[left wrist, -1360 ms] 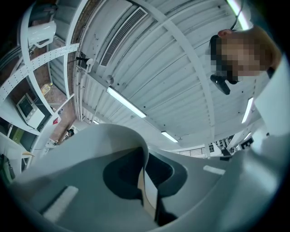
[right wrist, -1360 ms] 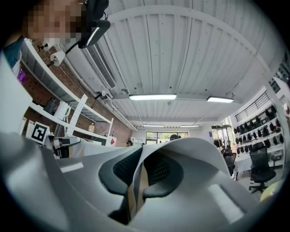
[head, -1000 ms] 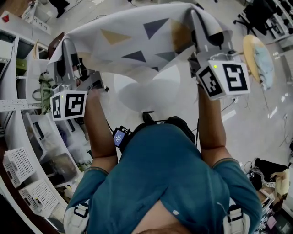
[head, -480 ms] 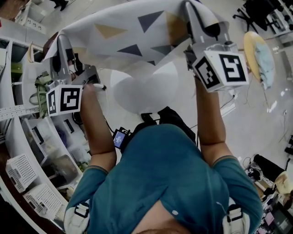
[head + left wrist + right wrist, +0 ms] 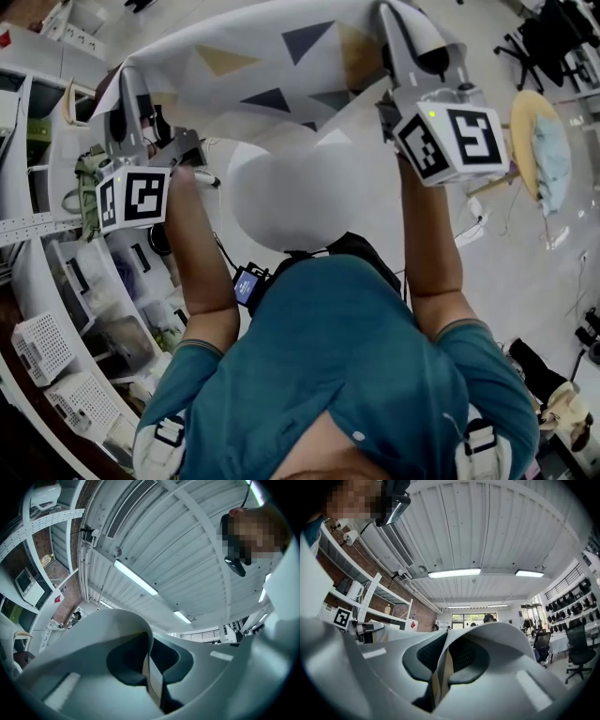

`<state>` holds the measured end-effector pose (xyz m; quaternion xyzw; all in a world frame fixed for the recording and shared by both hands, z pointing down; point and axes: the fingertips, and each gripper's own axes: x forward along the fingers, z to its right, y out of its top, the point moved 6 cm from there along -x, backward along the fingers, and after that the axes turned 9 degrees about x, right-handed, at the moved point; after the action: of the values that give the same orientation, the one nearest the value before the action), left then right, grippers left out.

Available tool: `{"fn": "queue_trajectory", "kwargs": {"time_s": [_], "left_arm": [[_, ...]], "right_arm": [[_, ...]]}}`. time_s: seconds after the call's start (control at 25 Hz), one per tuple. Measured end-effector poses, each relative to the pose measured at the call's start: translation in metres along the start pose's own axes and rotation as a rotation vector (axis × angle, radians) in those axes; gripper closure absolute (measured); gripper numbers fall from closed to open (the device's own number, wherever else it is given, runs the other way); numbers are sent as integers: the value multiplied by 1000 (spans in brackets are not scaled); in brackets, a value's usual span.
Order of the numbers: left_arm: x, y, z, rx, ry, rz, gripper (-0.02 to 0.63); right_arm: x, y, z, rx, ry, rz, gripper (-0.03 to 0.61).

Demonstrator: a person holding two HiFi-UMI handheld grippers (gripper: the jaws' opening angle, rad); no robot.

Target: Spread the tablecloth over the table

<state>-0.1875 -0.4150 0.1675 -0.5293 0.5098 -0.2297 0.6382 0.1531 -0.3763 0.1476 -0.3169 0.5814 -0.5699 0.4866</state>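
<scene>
white shelves (image 5: 26,223) with perforated baskets (image 5: 39,347) at left

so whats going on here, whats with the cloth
A person holds a claw in each hand. The left claw and right claw are each shut on an edge of the tablecloth, which hangs stretched between them, raised above a round white table. The cloth is not yet laid on the table.

white tablecloth (image 5: 262,66) patterned with navy and tan triangles.
</scene>
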Motion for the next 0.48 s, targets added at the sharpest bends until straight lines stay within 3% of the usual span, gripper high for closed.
{"fn": "queue_trajectory", "kwargs": {"time_s": [0.48], "left_arm": [[73, -26, -22, 25, 43, 9, 612]], "right_arm": [[79, -11, 46, 23, 41, 10, 560]]}}
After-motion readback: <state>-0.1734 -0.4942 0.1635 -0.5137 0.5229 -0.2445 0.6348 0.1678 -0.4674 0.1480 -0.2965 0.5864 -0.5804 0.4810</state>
